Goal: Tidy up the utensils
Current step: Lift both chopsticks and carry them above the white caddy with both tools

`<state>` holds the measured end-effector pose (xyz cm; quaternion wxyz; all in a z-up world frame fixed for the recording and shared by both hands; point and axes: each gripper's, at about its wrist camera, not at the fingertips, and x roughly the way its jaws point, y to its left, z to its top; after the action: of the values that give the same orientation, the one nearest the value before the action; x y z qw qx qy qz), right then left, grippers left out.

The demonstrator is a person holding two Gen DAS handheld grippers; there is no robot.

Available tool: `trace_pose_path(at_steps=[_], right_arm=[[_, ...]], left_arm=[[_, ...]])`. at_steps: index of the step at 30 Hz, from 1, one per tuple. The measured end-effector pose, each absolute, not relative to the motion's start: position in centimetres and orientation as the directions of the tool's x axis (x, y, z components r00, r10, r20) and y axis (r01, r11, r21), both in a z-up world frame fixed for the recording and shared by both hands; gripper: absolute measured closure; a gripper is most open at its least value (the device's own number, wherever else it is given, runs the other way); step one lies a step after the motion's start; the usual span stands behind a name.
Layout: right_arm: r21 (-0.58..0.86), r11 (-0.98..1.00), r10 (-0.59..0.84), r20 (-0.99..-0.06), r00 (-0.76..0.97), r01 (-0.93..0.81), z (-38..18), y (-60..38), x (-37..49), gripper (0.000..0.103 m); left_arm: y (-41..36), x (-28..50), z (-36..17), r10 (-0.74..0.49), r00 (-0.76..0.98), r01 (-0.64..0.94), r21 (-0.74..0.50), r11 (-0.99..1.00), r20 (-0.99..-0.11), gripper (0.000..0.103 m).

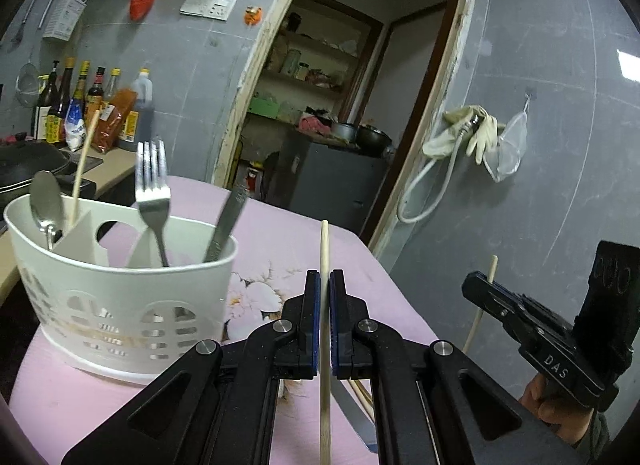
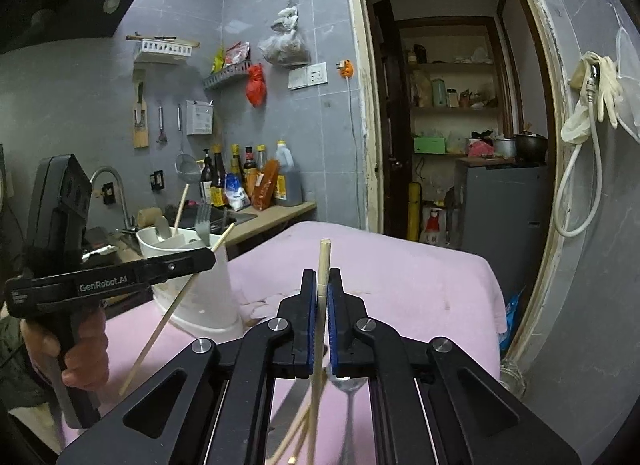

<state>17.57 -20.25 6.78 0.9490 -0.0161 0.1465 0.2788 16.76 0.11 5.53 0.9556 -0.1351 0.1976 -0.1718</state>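
My left gripper (image 1: 324, 279) is shut on a wooden chopstick (image 1: 325, 241) that stands upright between its blue pads. Left of it on the pink tablecloth (image 1: 280, 241) sits a white utensil caddy (image 1: 120, 293) holding a spoon (image 1: 46, 201), a chopstick (image 1: 84, 161), a fork (image 1: 152, 189) and a knife (image 1: 226, 225). My right gripper (image 2: 323, 277) is shut on a second chopstick (image 2: 325, 255), also upright. Each gripper shows in the other's view: the right one (image 1: 474, 285) at the right, the left one (image 2: 210, 261) in front of the caddy (image 2: 212, 297). Below lie a spoon (image 2: 348, 385) and loose chopsticks (image 2: 298, 433).
A knife blade (image 1: 352, 409) lies on the cloth under the left gripper. Behind the caddy a counter holds sauce bottles (image 2: 248, 181) and a dark wok (image 1: 28, 165). An open doorway (image 2: 452, 125) lies beyond the table's far edge. A hose and gloves (image 1: 464, 133) hang on the right wall.
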Motion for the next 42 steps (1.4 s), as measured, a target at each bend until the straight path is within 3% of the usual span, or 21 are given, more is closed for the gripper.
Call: trace_pose_path(at_steps=[12,26,32,42], right_arm=[[0.098,0.81,0.586,-0.188,0.788,-0.579,10.0,-19.0,16.4,0.101],[0.139,0.685,0.718,0.034,0.695,-0.715,16.5,-9.9,21.1,0.101],[0.118,0.719,0.684,0.055,0.727,-0.685,15.3,-6.4,22.9,0.101],[0.119,0.759,0.632,0.102,0.769,-0.64,11.7,-4.7,23.9,0.101]], left_arm=[[5.0,16.0,8.3,-0.325,0.916,0.225,-0.368,0.902,-0.236,0.101],[15.2,18.6,13.4,-0.092,0.995,0.07,-0.38,0.922,-0.041,0.101],[19.2,19.9,13.3,0.05,0.999,-0.041,-0.405,0.913,0.011,0.101],[21.8,21.3,10.5,0.145,0.989,-0.125,-0.438,0.89,0.013,0.101]])
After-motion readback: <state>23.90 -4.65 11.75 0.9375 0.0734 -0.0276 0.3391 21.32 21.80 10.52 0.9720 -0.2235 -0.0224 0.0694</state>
